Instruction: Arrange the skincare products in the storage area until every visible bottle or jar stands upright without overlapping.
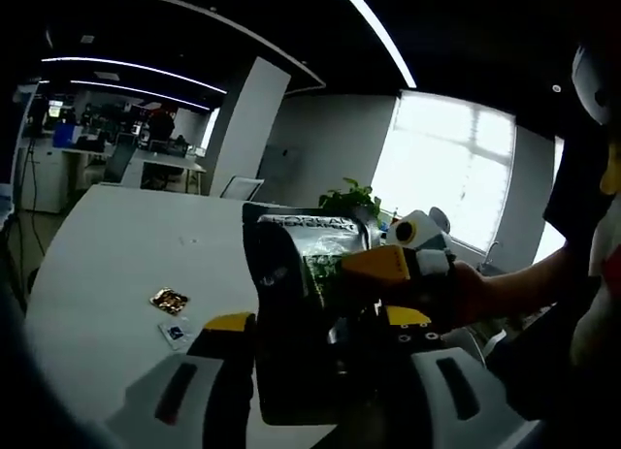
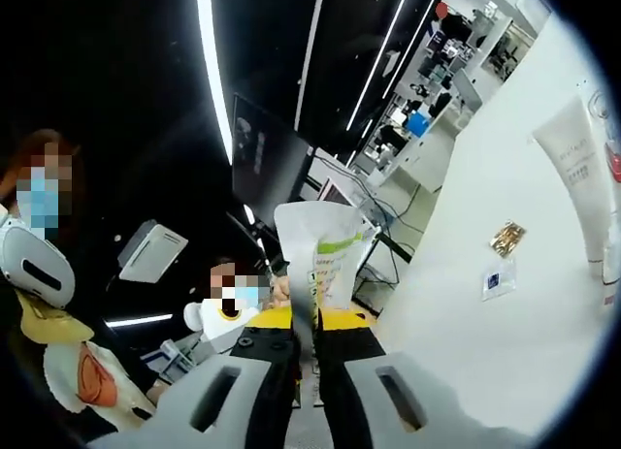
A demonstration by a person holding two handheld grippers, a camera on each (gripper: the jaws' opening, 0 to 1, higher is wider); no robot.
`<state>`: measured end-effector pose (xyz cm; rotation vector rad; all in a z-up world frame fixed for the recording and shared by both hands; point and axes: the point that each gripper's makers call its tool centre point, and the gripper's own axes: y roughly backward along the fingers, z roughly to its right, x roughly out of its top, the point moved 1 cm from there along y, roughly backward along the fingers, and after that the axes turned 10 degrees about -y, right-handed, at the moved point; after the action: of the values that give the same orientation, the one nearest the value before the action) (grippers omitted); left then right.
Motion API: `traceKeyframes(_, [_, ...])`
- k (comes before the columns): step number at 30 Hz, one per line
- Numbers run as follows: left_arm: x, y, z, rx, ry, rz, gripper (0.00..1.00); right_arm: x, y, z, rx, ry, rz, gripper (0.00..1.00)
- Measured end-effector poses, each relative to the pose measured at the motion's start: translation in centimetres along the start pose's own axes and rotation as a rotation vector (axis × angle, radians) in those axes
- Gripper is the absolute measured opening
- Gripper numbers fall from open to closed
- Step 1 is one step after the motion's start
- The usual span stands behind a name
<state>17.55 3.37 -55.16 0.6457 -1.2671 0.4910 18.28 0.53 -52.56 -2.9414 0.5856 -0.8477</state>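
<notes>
Left gripper view shows a dark pouch point(image 1: 309, 274) with white letters held up in the air above the white table point(image 1: 116, 274). The left gripper point(image 1: 315, 337) has its jaws closed on the bottom of the pouch. The right gripper point(image 1: 412, 274) comes in from the right and touches the side of the pouch. In the right gripper view, the right gripper point(image 2: 309, 335) has its jaws closed on a thin edge of the pouch point(image 2: 325, 250).

To do this step well, I think both grippers should keep a firm hold and go down slowly. Set the pouch on its bottom on the table, well apart from the white tube point(image 2: 572, 177). Let go only when it stands alone.

Near the pouch, a small gold packet point(image 1: 169, 300) and a small card point(image 1: 176, 331) lie flat on the table.
</notes>
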Motion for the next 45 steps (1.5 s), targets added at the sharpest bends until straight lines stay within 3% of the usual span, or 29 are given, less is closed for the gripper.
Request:
traceKeyframes(5, [-0.3, 0.9, -0.5, 0.000, 0.019, -0.005, 0.49, 0.6, 0.0, -0.4, 0.007, -0.008, 0.023, 0.06])
traceKeyframes(9, [0.5, 1.7, -0.5, -0.026, 0.031, 0.023, 0.54, 0.5, -0.3, -1.1, 0.038, 0.006, -0.009, 0.06])
traceKeyframes(14, [1.6, 2.5, -0.3, -0.087, 0.076, 0.065, 0.63, 0.4, -0.1, -3.1, 0.144, -0.023, -0.047, 0.05])
traceKeyframes(20, [2.8, 3.0, 1.2, -0.211, 0.158, 0.128, 0.68, 0.2, 0.0, -4.6, 0.198, -0.032, -0.100, 0.05])
traceKeyframes(23, [3.3, 3.1, 2.1, -0.314, 0.254, 0.157, 0.68, 0.1, -0.1, -5.5, 0.239, -0.039, -0.110, 0.05])
traceKeyframes(26, [3.7, 3.3, 2.5, -0.377, 0.307, 0.180, 0.62, 0.2, -0.4, -5.9, 0.258, -0.040, -0.113, 0.05])
traceKeyframes(32, [4.3, 4.2, 1.7, -0.425, 0.338, 0.220, 0.28, -0.9, -0.8, -4.7, 0.178, -0.004, -0.186, 0.05])
traceKeyframes(35, [3.8, 4.2, 1.2, -0.416, 0.335, 0.196, 0.19, -1.0, -0.7, -4.5, 0.167, -0.013, -0.186, 0.05])
traceKeyframes(39, [2.8, 4.0, 1.1, -0.416, 0.340, 0.139, 0.18, -1.0, -0.8, -3.9, 0.114, 0.003, -0.188, 0.05])
traceKeyframes(42, [2.2, 3.6, 0.3, -0.351, 0.358, 0.106, 0.16, -0.7, -0.9, -2.9, 0.037, -0.014, -0.164, 0.06])
traceKeyframes(43, [2.4, 3.6, -0.1, -0.333, 0.385, 0.116, 0.12, -0.5, -0.9, -2.6, 0.019, -0.012, -0.156, 0.06])
traceKeyframes(44, [2.6, 3.6, -0.8, -0.304, 0.407, 0.133, 0.01, -0.1, -0.6, -2.0, -0.015, -0.033, -0.124, 0.06])
traceKeyframes(45, [3.1, 3.7, -1.2, -0.299, 0.431, 0.171, 0.00, 0.0, -0.6, -1.8, -0.024, -0.066, -0.112, 0.06])
